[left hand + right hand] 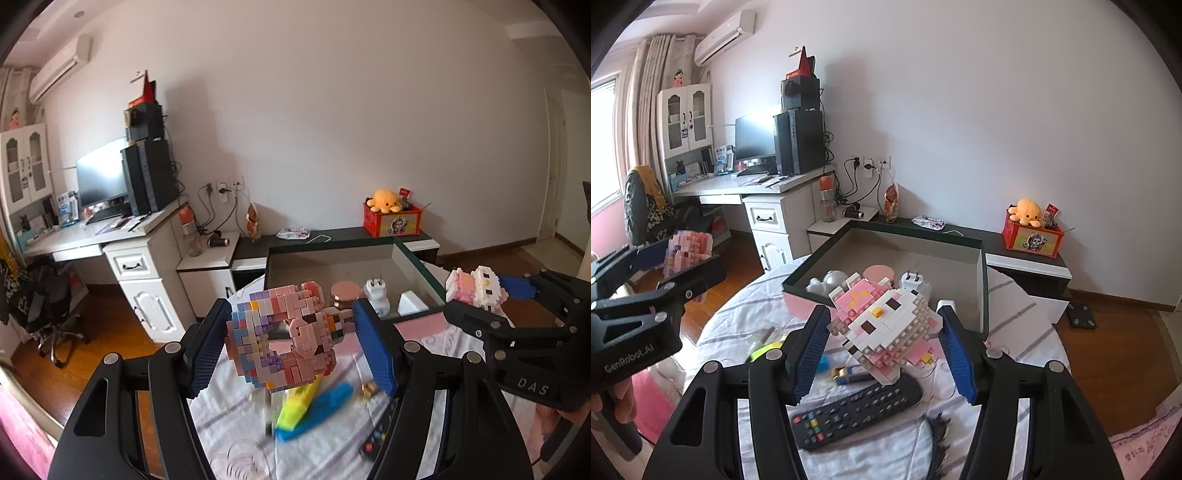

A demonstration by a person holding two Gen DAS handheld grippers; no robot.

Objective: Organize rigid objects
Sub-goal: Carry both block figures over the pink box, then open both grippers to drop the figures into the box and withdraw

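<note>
Left wrist view: my left gripper (291,345) pinching pink-purple brick donut (282,339), lifted above bed. Open box (328,254) lies straight ahead, far side, just beyond. Right wrist view: my right gripper (882,349) clamped on white-pink brick figure (886,325), box (982,284) ahead too, about equally near. Both models studded, blocky, rigid.

It was a room in a home, a bedroom or study. A white desk (753,188) stood against the wall with a monitor (753,136) and a black computer tower (799,142) on it. Left of the desk rose a white glass-door cabinet (689,114); above it hung an air conditioner (726,35). Right of the desk, a low cabinet (1027,258) carried a yellow plush octopus (1028,212). The floor (1108,347) was wood.
</note>
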